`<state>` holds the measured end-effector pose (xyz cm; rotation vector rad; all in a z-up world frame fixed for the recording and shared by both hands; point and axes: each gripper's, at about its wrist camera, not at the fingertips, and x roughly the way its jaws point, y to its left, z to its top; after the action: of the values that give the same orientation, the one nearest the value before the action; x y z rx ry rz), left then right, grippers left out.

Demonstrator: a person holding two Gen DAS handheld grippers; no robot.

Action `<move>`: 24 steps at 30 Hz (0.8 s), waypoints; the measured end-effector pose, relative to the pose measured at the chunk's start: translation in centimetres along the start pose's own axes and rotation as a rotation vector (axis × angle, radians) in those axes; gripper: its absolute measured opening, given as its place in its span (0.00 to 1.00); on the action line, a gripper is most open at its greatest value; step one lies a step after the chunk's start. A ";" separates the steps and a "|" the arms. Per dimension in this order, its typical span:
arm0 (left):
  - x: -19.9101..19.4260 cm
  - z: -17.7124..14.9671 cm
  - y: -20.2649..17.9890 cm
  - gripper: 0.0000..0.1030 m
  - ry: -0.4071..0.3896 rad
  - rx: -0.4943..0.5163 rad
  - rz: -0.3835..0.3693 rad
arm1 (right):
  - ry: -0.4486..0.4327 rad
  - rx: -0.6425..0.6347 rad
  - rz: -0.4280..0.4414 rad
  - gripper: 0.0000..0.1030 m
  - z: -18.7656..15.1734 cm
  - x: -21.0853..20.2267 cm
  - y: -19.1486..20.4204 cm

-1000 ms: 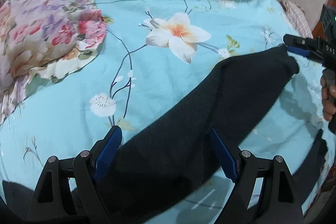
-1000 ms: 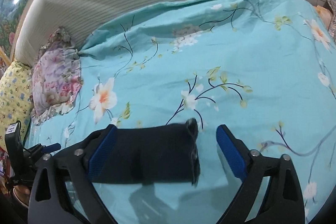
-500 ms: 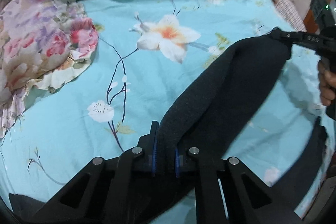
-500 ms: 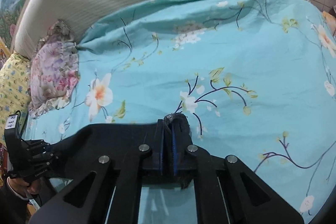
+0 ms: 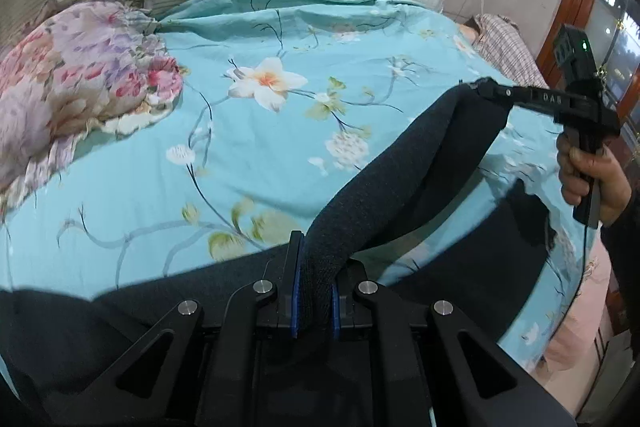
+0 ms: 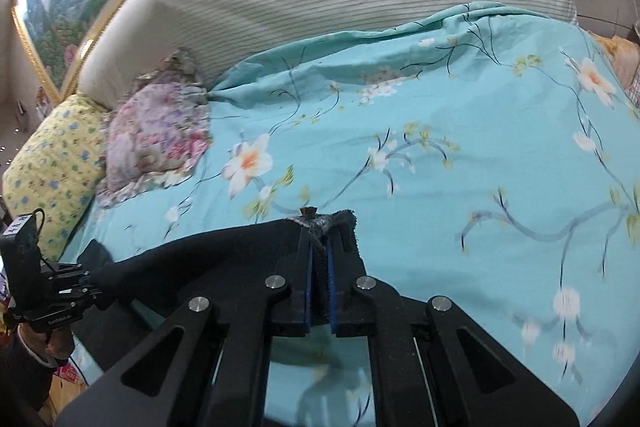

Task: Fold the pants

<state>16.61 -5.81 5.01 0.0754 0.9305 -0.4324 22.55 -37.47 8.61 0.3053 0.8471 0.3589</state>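
Pants (image 5: 404, 183) hang stretched over the floral bedspread (image 5: 248, 155), left gripper (image 5: 313, 301) clamped at 6 o'clock, right gripper (image 6: 319, 291) clamped on the far hem

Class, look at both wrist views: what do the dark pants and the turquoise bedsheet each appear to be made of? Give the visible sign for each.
Pants: seemingly a soft, thick knit, matte charcoal; a fine looped texture shows near the left gripper, and it drapes in rounded folds toward the right gripper.
Bedsheet: probably thin woven cotton or a blend, smooth, with a printed flower pattern and fine creases.
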 end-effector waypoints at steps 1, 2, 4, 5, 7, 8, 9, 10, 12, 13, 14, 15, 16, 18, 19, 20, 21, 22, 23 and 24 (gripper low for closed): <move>-0.3 -0.6 -0.3 0.09 -0.001 -0.007 -0.008 | -0.004 0.000 0.006 0.07 -0.6 -0.5 0.1; -0.5 -1.1 -0.5 0.09 -0.002 -0.012 -0.014 | -0.009 -0.001 0.008 0.07 -1.4 -1.0 0.1; -0.7 -2.2 -1.1 0.09 0.001 -0.014 -0.019 | -0.020 -0.001 0.012 0.07 -2.9 -2.0 0.1; -0.9 -2.7 -1.4 0.09 0.001 -0.015 -0.024 | -0.025 -0.001 0.018 0.07 -3.8 -2.5 0.1; -1.3 -3.8 -1.9 0.09 -0.001 -0.016 -0.039 | -0.035 0.006 0.027 0.07 -4.9 -3.2 -0.2; -1.5 -4.3 -2.2 0.09 -0.004 -0.013 -0.044 | -0.046 0.015 0.037 0.07 -5.8 -3.8 -0.5; -1.7 -4.9 -2.6 0.09 -0.005 -0.007 -0.046 | -0.056 0.024 0.045 0.07 -6.3 -4.2 -0.7; -1.7 -5.4 -2.9 0.09 -0.002 -0.002 -0.048 | -0.069 0.032 0.057 0.07 -6.9 -4.6 -0.8; -1.7 -6.4 -3.3 0.09 0.004 0.004 -0.045 | -0.087 0.043 0.073 0.07 -8.3 -5.5 -1.1; -1.5 -6.9 -3.5 0.09 0.010 0.005 -0.044 | -0.088 0.048 0.078 0.07 -8.9 -5.8 -1.2; -1.4 -7.2 -3.5 0.09 0.015 0.004 -0.046 | -0.087 0.052 0.082 0.07 -9.5 -5.9 -1.3; -1.3 -7.7 -3.6 0.09 0.022 0.003 -0.048 | -0.084 0.059 0.083 0.07 -10.2 -6.1 -1.4; -1.2 -8.0 -3.6 0.09 0.024 0.004 -0.049 | -0.079 0.063 0.080 0.07 -10.7 -6.2 -1.5; -1.2 -8.6 -3.8 0.10 0.019 0.012 -0.047 | -0.064 0.065 0.068 0.07 -12.0 -6.4 -1.7; -1.3 -8.7 -3.9 0.10 0.017 0.017 -0.044 | -0.060 0.068 0.066 0.07 -12.5 -6.5 -1.8; -1.3 -8.9 -4.1 0.10 0.015 0.023 -0.042 | -0.058 0.071 0.063 0.07 -13.1 -6.7 -1.9; -1.3 -9.1 -4.1 0.10 0.015 0.027 -0.041 | -0.056 0.075 0.060 0.07 -13.5 -6.8 -2.0; -1.3 -9.2 -4.2 0.10 0.015 0.029 -0.041 | -0.055 0.074 0.056 0.07 -13.8 -6.9 -2.0; -1.3 -9.4 -4.2 0.11 0.018 0.028 -0.042 | -0.055 0.072 0.053 0.07 -14.1 -7.1 -2.0; -1.2 -9.5 -4.1 0.11 0.023 0.026 -0.045 | -0.051 0.069 0.041 0.06 -14.4 -7.2 -2.0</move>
<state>7.15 -6.85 0.69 0.0837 0.9505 -0.4861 7.40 -40.56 3.60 0.3945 0.8050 0.3592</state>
